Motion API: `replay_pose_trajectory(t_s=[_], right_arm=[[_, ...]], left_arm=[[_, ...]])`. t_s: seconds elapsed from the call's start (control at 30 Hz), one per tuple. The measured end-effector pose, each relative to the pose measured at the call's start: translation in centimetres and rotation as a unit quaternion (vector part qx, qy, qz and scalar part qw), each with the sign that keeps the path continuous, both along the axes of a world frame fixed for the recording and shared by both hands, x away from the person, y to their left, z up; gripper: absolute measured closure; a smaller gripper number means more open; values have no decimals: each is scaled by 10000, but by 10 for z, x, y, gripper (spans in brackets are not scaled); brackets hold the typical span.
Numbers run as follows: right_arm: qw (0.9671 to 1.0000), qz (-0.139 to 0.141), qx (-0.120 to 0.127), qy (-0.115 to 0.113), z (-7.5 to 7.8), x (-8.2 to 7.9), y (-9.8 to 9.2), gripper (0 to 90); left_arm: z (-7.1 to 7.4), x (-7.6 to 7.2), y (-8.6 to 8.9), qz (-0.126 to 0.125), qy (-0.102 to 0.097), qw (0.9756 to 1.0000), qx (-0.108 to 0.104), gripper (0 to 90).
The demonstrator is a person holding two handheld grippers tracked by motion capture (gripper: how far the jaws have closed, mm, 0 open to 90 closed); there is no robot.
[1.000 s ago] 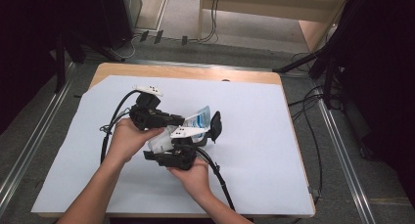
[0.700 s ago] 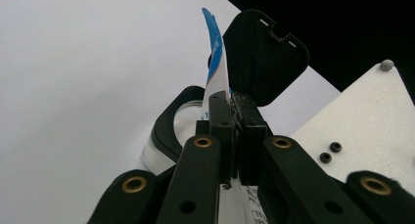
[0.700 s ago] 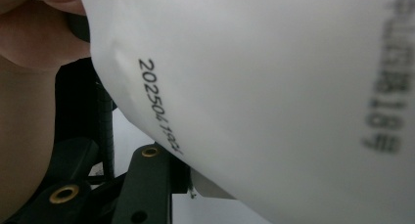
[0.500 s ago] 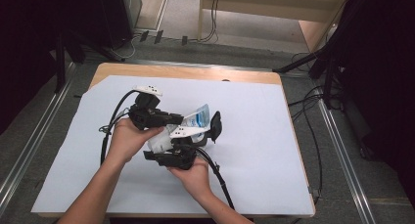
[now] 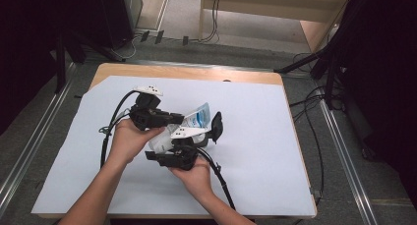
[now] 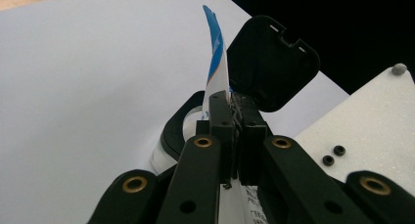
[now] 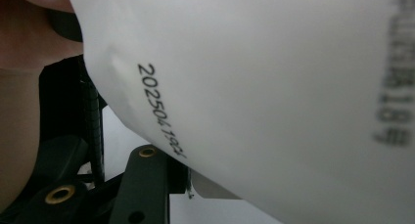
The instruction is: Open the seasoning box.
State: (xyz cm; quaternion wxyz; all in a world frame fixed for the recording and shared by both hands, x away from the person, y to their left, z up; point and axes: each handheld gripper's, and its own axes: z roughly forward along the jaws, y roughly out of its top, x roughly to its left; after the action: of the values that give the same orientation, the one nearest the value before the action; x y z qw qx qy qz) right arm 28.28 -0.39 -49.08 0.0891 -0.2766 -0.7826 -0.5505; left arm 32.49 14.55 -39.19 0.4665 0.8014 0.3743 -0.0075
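although hardly anything has shifted over the last second, the small difference matters: both hands sit where they sat a second ago above the middle of the desk [image 5: 275, 136], and the white wipes packet [image 5: 189, 126] hangs between them just as it did, clear of the white sheet that covers the desk. the left tongs [image 5: 173, 118] are pinched fully together on the thin blue-and-white flap [image 6: 215, 62] that stands up from the packet's top, the two pads meeting with only that film between them. the right tongs [image 5: 199, 139] are part way open around the body of the packet and grip it from below; in the right gripper view the packet's pale wall [image 7: 274, 87] with a printed date code presses close against the lens. the black hinged lid [image 6: 271, 62] stands swung open beside the flap. judging from this stillness, the grip on the flap is settled and the pull that would peel it up has not begun, so the opening step looks only started. the packet is soft, slightly glossy plastic film, rounded and pillow-like; the flap is a flat, curved sliver; the lid is stiff matt plastic, a rounded rectangle with two notches on its edge; the ring [image 6: 178, 126] beneath it is black too.
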Motion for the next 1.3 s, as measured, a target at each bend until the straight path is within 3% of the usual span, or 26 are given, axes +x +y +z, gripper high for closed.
replay_pose_trajectory(t_s=[0.3, 0.7, 0.97, 1.3], right_arm=[[9999, 38, 89, 143, 0, 1, -1, 623], [9999, 44, 51, 100, 1, 2, -1, 619], [10000, -31, -1, 16, 0, 1, 1, 598], [9999, -49, 27, 101, 0, 2, -1, 621]], left_arm=[[-3, 1, -1, -9, 42, 10000, -11, 879], [-3, 1, -1, 38, -21, 10000, -2, 889], [-2, 2, 4, 241, -83, 9997, -15, 893], [-3, 1, 1, 175, -56, 9998, -25, 884]])
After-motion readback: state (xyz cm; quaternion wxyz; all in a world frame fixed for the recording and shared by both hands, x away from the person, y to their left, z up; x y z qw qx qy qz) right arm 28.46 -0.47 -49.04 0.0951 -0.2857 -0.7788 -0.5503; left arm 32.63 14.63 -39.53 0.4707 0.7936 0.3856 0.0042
